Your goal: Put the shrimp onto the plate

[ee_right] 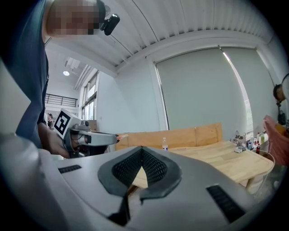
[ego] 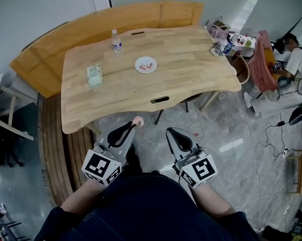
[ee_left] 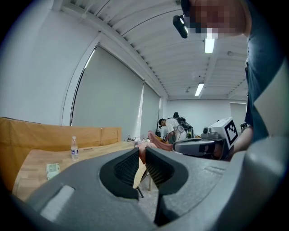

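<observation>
Between the left tongs (ego: 133, 126), pinched at their tips, sits the pink shrimp (ego: 138, 121). It looks light, soft, maybe slippery, so a gentle hold at its thick middle suits. Far ahead on the table (ego: 192, 64), a packet (ego: 94, 75) and a bottle (ego: 116, 41) stand left of the plate (ego: 138, 67), blocking nothing. The right tongs (ego: 173, 132) are pressed together, empty.

On the table (ego: 192, 69) the plate (ego: 139, 65) lies centrally, bottle (ego: 116, 41) behind it, packet (ego: 94, 75) to its left.
</observation>
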Demonstrator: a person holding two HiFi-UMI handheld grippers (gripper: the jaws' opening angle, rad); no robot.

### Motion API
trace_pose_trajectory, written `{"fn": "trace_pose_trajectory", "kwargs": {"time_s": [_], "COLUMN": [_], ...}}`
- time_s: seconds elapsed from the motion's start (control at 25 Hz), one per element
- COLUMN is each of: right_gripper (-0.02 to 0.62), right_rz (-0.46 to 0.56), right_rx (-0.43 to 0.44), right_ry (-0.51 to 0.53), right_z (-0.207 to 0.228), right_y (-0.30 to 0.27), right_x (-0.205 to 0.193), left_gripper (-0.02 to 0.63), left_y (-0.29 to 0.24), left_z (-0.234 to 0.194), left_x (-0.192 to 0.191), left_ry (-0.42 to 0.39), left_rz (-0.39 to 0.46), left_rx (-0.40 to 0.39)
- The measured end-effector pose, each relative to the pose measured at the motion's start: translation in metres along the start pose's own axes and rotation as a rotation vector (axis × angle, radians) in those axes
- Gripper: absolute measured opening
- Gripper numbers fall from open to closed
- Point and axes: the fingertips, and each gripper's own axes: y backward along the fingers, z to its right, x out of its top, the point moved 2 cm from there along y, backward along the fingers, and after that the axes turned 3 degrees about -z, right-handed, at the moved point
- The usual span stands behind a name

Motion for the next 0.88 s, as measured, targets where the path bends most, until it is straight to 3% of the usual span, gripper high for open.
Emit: {"fn": "trace_pose_trajectory", "kwargs": {"time_s": [0.88], "right_gripper": [0.009], "right_rz": [-0.013], "right_rx": [-0.161], "right_ry": [0.006], "right_z": [0.063], "right_y": [-0.184], "right_x": [0.047], "left_gripper": [0.049], "left_y": [-0.107], "left_z": [-0.189], "left_x": [0.031], "left_ry": [-0.021], "left_rz": [-0.010], "left_rx": [-0.170]}}
